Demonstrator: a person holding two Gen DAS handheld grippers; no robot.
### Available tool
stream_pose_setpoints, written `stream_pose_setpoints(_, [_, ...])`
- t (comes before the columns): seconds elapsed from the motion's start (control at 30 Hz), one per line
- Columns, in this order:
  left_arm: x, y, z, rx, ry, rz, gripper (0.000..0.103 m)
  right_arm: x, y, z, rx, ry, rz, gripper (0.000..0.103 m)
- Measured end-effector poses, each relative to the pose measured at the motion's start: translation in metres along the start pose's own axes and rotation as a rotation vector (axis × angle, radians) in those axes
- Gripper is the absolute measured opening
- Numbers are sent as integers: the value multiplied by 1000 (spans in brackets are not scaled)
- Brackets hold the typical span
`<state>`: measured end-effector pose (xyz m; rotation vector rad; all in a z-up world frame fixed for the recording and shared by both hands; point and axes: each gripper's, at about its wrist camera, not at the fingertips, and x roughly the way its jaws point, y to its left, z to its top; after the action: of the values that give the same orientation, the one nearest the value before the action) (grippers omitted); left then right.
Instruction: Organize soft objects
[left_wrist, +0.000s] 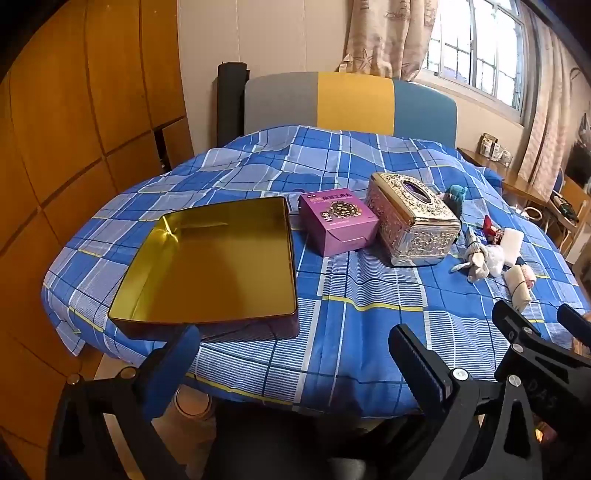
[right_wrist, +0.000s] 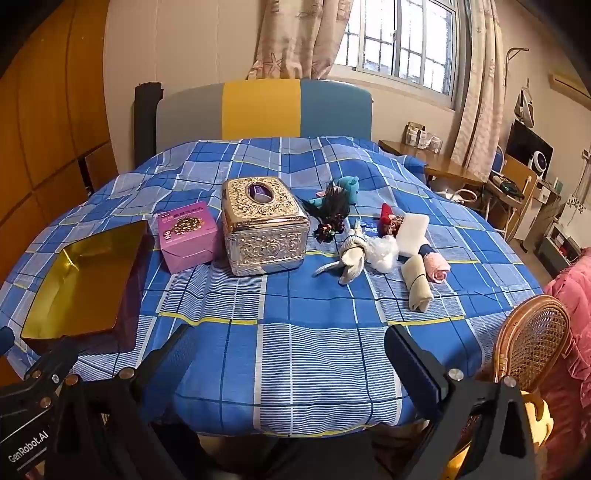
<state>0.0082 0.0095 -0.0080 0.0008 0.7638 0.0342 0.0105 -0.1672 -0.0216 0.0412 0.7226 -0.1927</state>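
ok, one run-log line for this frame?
stage: not started | left hand-held gripper: open, empty | right hand-held gripper: open, empty | gold tin: empty | soft items: on cloth, right of tissue box

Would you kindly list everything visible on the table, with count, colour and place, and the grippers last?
tin tray: one, gold inside, table's left edge
carton: one, purple, right of tray
tissue box: one, ornate silver-gold, centre
plush toy: one, teal, behind tissue box, right
hair ties: a dark bundle, in front of the plush
soft items: a cluster, white, grey, beige, pink, red, right of the tissue box
tablecloth: one, blue plaid
left gripper: open, empty
right gripper: open, empty
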Motion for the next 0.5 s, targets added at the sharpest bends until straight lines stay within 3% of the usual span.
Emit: stream_pose_setpoints(0.5, [1,-2,-1,4,4,0,103,0,2,-1,-5,3,2,103])
